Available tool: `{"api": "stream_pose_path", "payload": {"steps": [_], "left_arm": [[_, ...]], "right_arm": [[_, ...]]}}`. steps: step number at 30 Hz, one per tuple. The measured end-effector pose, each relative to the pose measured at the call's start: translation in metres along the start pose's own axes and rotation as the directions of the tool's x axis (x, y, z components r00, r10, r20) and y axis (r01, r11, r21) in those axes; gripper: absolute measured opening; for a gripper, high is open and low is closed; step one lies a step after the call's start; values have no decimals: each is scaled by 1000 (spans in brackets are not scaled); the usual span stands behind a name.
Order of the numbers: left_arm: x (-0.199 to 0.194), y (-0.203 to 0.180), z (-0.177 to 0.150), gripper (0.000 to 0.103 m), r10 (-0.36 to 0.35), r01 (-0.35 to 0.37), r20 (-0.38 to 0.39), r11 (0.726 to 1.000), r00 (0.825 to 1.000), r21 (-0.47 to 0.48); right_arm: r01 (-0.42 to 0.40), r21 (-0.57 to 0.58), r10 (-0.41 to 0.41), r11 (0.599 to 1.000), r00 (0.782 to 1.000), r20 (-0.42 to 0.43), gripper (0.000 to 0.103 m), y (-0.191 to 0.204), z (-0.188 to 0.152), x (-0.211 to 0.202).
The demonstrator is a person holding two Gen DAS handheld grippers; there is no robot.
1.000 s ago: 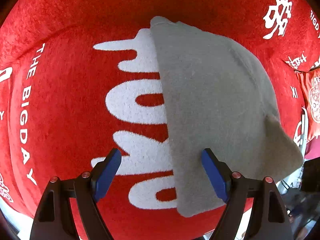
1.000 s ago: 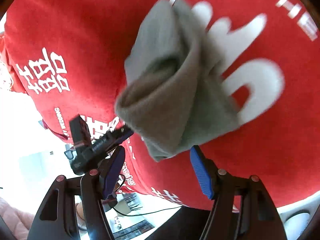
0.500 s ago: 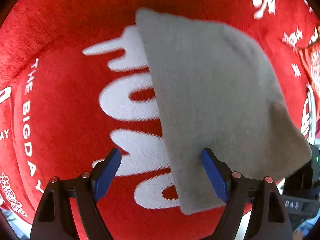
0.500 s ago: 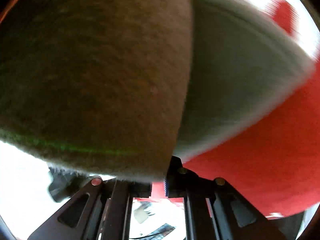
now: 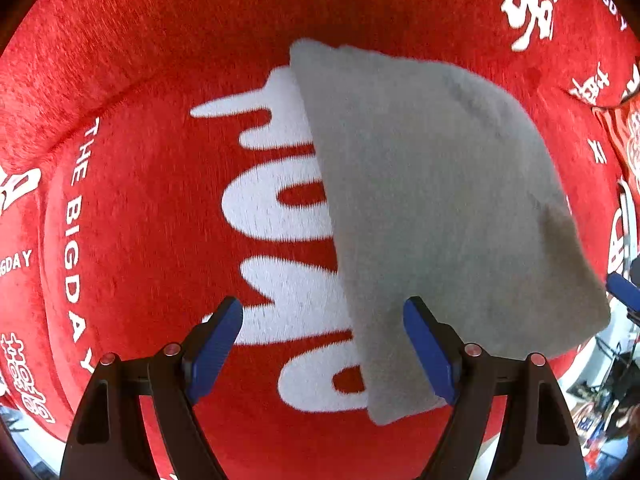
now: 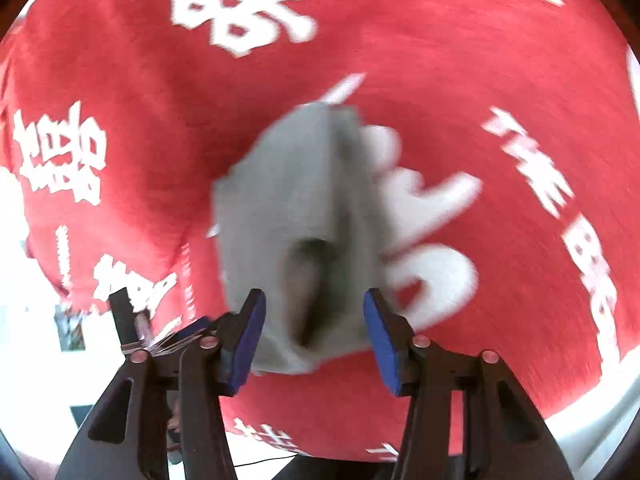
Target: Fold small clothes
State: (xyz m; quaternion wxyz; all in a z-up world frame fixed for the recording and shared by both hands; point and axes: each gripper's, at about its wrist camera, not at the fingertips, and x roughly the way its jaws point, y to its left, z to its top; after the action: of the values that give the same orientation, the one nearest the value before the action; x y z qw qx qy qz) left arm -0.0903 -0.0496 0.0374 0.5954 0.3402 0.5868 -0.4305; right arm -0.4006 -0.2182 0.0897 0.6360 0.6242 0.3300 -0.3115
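Grey garment edge between spread left claw

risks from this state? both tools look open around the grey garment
1. The grey garment reaches close to the near edge of the red cloth; a nudge might push it off.
2. The left tool is open with only one finger over fabric, so closing may catch just an edge.
3. The right wrist view is blurred; the right tool straddles a loose fold and may undo it.
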Motion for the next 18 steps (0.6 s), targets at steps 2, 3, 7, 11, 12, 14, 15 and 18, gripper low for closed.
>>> {"api": "stream_pose_path", "payload": {"steps": [2,3,7,11,12,14,15,18], "left_arm": [[-1,-2,6,83,6,-6,8,1000,1000,0],[-1,-3,9,83,6,-6,11,1000,1000,0],[6,-8,9,83,20,-20,9,1000,1000,4],[20,-7,4,84,-1,0,-21,1000,1000,-27],[21,-7,3,84,-1,1,-27,1000,1000,-30],[19,-9,3,84,8,-9,-26,1000,1000,-20],[18,-10,4,84,16,-17,-21,1000,1000,-8],[14,-16,7,84,39,-39,-4,999,999,17]], "right_arm": [[64,-88,-71,994,995,-70,40,25,6,29],[98,-133,-111,986,990,-90,19,31,6,41],[142,-127,-154,982,985,-83,8,20,-11,54],[242,-38,-245,970,962,-124,3,-23,-35,67],[267,-2,-264,964,952,-153,3,-38,-39,74],[234,86,-216,968,960,-179,0,-59,-47,73],[203,119,-182,972,969,-168,1,-63,-49,67],[169,128,-160,977,984,-80,6,-58,-40,42]]}}
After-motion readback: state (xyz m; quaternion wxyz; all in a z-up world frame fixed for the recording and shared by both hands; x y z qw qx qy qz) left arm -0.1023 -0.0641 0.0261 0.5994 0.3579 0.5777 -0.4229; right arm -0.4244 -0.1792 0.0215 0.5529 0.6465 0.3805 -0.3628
